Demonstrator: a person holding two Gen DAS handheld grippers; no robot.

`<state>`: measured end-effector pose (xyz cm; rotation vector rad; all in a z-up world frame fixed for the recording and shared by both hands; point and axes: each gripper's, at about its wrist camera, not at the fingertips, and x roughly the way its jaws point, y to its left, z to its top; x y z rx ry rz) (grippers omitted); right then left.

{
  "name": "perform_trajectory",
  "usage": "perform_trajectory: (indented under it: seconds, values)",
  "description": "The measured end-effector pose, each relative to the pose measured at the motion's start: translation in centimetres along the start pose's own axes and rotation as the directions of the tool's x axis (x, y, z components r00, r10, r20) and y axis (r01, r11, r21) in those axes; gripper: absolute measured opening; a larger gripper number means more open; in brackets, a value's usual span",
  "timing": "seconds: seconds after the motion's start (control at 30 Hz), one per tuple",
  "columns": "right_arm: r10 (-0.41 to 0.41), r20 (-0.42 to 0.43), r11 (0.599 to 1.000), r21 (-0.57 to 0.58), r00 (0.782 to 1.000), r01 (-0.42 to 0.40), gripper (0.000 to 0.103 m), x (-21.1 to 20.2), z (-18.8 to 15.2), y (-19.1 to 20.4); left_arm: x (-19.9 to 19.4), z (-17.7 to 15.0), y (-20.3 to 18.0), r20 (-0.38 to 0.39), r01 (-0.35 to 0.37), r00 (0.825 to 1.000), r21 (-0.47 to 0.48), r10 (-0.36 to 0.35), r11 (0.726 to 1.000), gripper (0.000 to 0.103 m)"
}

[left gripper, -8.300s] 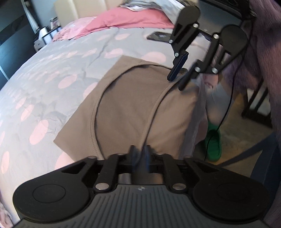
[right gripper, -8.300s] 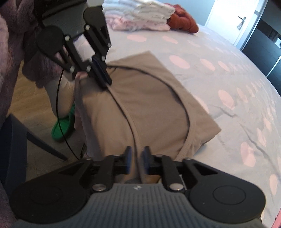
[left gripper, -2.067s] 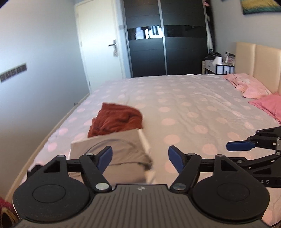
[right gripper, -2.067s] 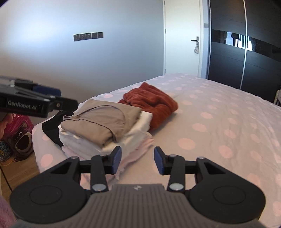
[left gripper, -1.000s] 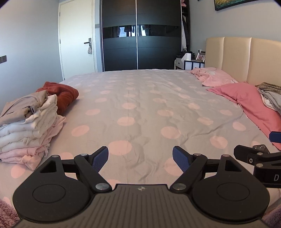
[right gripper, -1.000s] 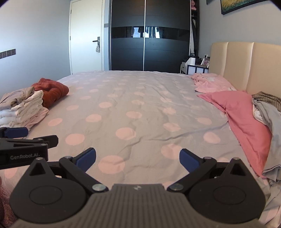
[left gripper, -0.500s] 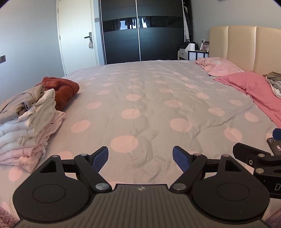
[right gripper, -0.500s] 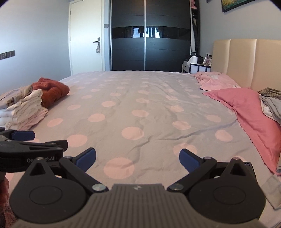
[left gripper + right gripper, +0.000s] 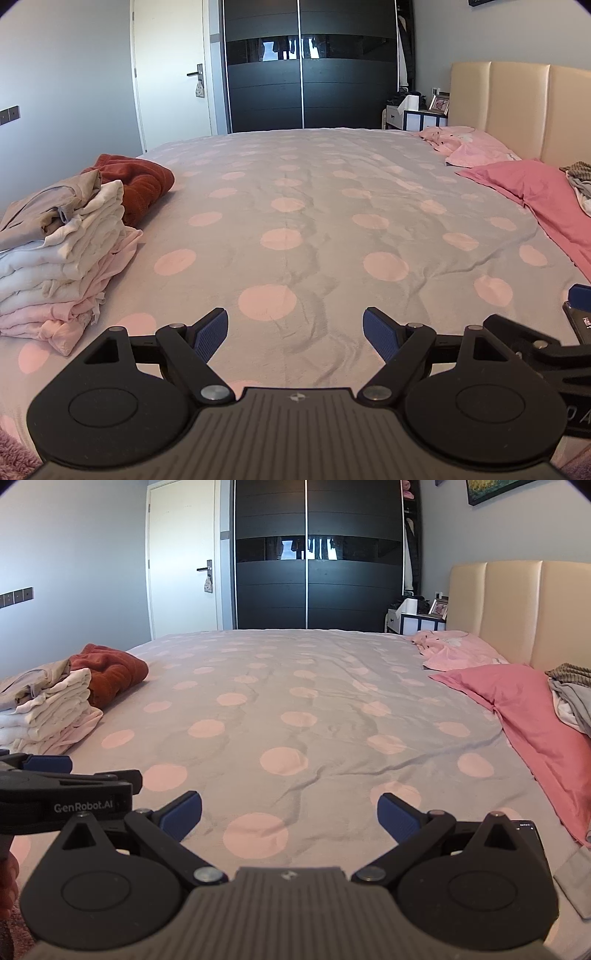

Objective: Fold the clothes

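The left gripper [image 9: 295, 332], black with blue-padded fingers, stood wide open and held nothing; the right gripper [image 9: 290, 816], of the same build, was likewise spread wide and empty. Both hovered low over the near edge of the grey bedspread with pink dots [image 9: 314, 206]. The right gripper's body showed at the right margin of the left wrist view, and the left gripper's body at the left margin of the right wrist view.

Compared with the frame half a second earlier, both views had changed little: the spread of the fingers was unchanged, and the bed had shifted only slightly in each view.

To the left of both grippers, at the bed's edge, lay the stack of folded pale clothes [image 9: 62, 254], white and pink layers topped by a folded beige garment [image 9: 44, 210]. Behind the stack, touching it, lay a crumpled rust-red garment [image 9: 136, 184]. Far to the right lay a pink pillow [image 9: 528, 716], with a heap of grey and striped unfolded clothes [image 9: 572, 694] upon it at the frame edge.
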<state>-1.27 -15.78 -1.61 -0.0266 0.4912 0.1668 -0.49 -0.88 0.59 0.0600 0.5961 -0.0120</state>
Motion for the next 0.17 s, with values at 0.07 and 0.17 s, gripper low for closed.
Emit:
perform_trajectory:
  seconds: [0.07, 0.17]
  values:
    - [0.009, -0.001, 1.0, -0.014, 1.0, -0.009, 0.102, 0.04, 0.02, 0.32, -0.1, 0.11, -0.03, 0.007, 0.002, 1.0, 0.005, -0.002, 1.0, 0.08]
    - [0.006, 0.0, 1.0, -0.026, 1.0, -0.006, 0.102, -0.01, -0.03, 0.5, -0.21, 0.25, 0.03, 0.019, 0.006, 1.0, 0.006, -0.006, 1.0, 0.08]
